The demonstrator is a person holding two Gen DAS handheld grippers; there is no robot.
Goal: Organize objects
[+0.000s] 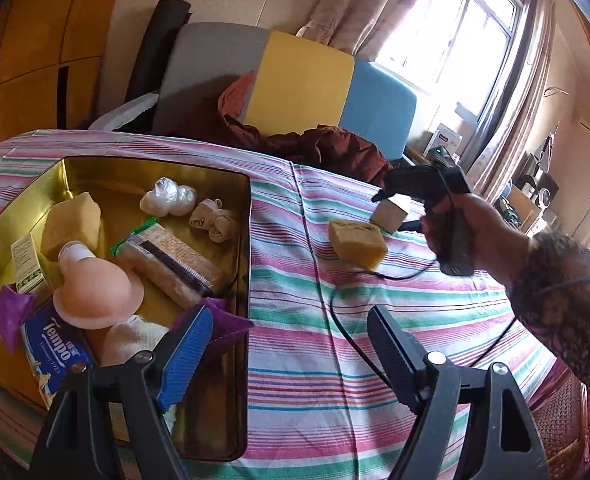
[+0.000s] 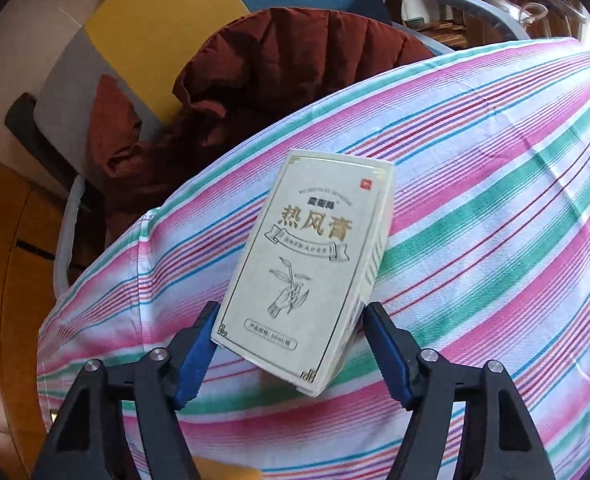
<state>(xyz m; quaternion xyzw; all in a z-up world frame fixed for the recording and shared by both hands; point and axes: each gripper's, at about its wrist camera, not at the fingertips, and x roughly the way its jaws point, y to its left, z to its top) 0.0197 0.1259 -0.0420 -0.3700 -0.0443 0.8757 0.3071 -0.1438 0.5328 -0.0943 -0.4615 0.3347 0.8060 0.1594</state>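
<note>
Carton (image 2: 307, 268), pale, printed with 热风膏, sits between my right gripper's (image 2: 289, 354) blue pads, tilted, its lower end close to the camera. Both pads meet its side edges, so I read the right gripper as pinching the carton, lifted just above the striped cloth (image 2: 495, 208). From the left wrist view the same box (image 1: 393, 213) shows small and far ahead, in the grasp of the right tool.

Left gripper (image 1: 291, 344): fingers spread wide, nothing between them, hovering over the near rim of the gold tin (image 1: 245, 240), which lies below and left of the tips.

Inside the tin, ahead-left of the left tool: a yellow sponge (image 1: 71, 222), a peach-coloured dome-shaped item (image 1: 95, 292), a wrapped pack with a green seal (image 1: 171, 264), a blue tissue pack (image 1: 59, 350), purple cloth (image 1: 11, 316) and a small green-printed box (image 1: 27, 260). A second yellow sponge (image 1: 357, 244) rests on the cloth, just beneath the right tool.

Risks, as I judge them: the grip is at the carton's lower end only, and the box is tilted, so it could pivot or slip out mid-carry. The tin is crowded; dropped in carelessly, the carton may land on the dome item and tip out.

Legible writing: "热风膏" and "50ml" on the carton; "Tempo" on the tissue pack.
</note>
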